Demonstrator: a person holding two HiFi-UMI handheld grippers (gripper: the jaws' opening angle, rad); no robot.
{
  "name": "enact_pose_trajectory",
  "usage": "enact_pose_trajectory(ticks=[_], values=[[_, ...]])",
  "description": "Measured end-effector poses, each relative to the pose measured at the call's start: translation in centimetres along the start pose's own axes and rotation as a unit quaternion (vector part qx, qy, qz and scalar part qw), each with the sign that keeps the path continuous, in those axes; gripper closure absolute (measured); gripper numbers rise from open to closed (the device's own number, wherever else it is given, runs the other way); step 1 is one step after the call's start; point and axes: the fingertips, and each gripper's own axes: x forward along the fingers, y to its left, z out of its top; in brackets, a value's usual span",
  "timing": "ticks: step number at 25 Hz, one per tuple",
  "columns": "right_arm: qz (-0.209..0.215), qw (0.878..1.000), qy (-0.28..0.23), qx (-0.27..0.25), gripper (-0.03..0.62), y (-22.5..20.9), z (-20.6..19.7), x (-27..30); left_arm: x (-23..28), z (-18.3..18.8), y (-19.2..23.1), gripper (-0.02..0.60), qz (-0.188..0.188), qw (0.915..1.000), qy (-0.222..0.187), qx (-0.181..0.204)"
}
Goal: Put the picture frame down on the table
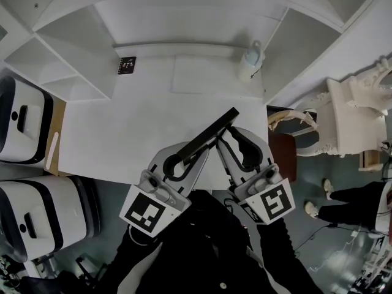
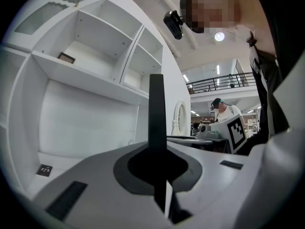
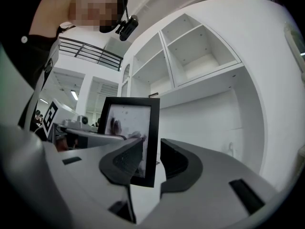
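1 thin black picture frame

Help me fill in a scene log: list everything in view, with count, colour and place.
picture frame: one, black, held over the table's front, between both claws.
table: one, white, below the shelves.
shelf unit: one, white, behind the table.
bottle: one, white, table's back right.
marker card: one, black, table's back left.
boxy units: two, white and black, floor at left.
ornate furniture: at least two pieces, white, floor at right.
bystander: one, black trousers, far right.
left claw: one, grey, shut on the frame's edge.
right claw: one, grey, jaws apart around the frame.
sleeves: black, bottom of the head view.
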Motion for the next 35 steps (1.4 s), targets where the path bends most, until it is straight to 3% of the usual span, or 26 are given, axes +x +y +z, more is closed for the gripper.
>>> enact_pose_trajectory(ticks=[7,14,25,35], values=[[0.019,0.999,-0.002,0.029,0.481,-0.1,-0.4,0.0,0.0,-0.4,0.2,0.569,-0.025,0.9996,-0.002,-0.016],[0.011,0.999,-0.004,0.035,0.525,-0.5,-0.9,0.0,0.3,-0.8,0.4,0.569,-0.034,0.9991,0.005,-0.026],[-0.015,0.998,0.030,0.046,0.526,-1.6,-2.4,0.8,1.4,-1.8,1.6,0.566,0.012,0.9993,0.018,-0.032],[-0.087,0.988,0.096,0.083,0.526,-4.2,-6.4,1.9,3.0,-4.2,4.7,0.441,0.047,0.9973,0.049,-0.028]])
